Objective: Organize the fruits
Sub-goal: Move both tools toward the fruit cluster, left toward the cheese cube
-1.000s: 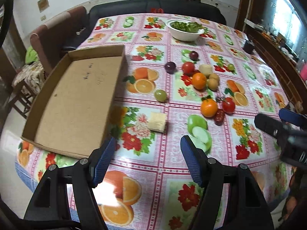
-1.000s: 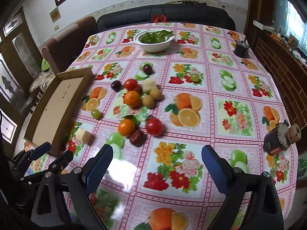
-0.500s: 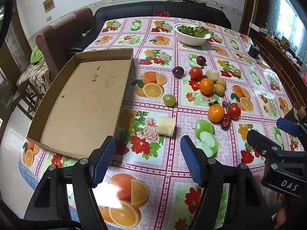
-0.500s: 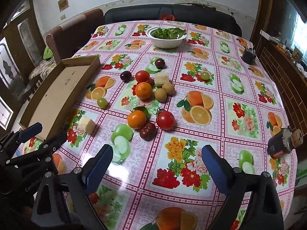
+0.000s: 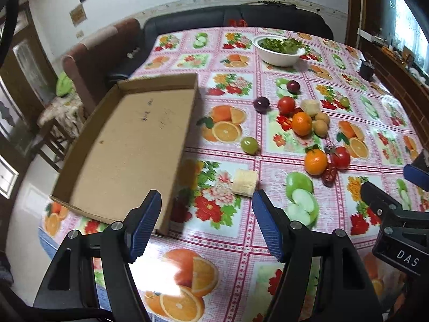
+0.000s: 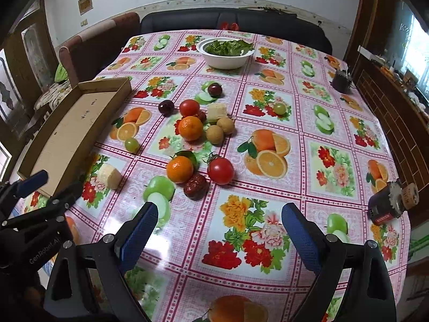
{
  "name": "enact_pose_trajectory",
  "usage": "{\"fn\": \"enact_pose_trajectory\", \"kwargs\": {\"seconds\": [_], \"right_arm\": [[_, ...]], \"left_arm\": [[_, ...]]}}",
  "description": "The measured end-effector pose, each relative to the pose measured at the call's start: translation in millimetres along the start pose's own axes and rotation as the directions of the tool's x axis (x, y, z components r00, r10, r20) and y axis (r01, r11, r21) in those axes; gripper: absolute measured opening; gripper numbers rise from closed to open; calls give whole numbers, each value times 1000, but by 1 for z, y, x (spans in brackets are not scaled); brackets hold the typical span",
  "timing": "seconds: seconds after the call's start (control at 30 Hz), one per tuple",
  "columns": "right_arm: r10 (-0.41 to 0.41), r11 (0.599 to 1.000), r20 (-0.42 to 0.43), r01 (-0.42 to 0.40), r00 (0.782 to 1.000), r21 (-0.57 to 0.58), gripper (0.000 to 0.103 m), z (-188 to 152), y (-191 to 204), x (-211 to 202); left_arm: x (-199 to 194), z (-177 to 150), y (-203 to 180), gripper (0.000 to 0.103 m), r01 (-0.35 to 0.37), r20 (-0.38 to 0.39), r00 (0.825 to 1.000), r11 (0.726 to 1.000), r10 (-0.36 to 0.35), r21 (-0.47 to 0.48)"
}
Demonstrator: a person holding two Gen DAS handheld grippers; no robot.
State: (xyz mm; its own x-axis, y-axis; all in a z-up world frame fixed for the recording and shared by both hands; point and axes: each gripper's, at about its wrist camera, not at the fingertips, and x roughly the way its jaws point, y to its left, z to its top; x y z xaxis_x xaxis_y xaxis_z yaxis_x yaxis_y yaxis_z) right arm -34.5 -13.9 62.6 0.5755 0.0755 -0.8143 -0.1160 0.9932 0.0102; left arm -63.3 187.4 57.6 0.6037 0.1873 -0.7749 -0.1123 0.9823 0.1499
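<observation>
Overhead, a fruit-print tablecloth was seen, dark sofa behind | cardboard tray held nothing; white bowl held greens | fruits lay clustered mid-table | left gripper and right gripper were spread wide, nothing gripped.

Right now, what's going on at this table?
A person holds two open grippers above a table: the left gripper nearest the pale chunk, the right gripper short of the fruit cluster around an orange. The cardboard tray holds no fruit yet; neither gripper holds anything.
</observation>
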Motion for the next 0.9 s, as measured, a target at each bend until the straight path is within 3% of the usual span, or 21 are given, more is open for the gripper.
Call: {"fn": "enact_pose_trajectory", "kwargs": {"seconds": [0.17, 0.37, 0.8, 0.9], "right_arm": [[-43, 999, 3, 43, 999, 11, 95, -3, -4, 1], [-39, 999, 4, 39, 999, 29, 95, -5, -8, -1], [-44, 999, 23, 44, 999, 27, 95, -8, -6, -8], [-39, 999, 38, 38, 999, 24, 95, -8, -4, -10]], "left_arm": [[-8, 0, -2, 70, -50, 47, 998, 999, 49, 12], [-12, -1, -4, 70, -55, 61, 997, 998, 53, 16], [-23, -2, -2, 70, -36, 81, 996, 999, 36, 4], [-20, -1, -1, 70, 0, 66, 998, 1000, 0, 2]]}}
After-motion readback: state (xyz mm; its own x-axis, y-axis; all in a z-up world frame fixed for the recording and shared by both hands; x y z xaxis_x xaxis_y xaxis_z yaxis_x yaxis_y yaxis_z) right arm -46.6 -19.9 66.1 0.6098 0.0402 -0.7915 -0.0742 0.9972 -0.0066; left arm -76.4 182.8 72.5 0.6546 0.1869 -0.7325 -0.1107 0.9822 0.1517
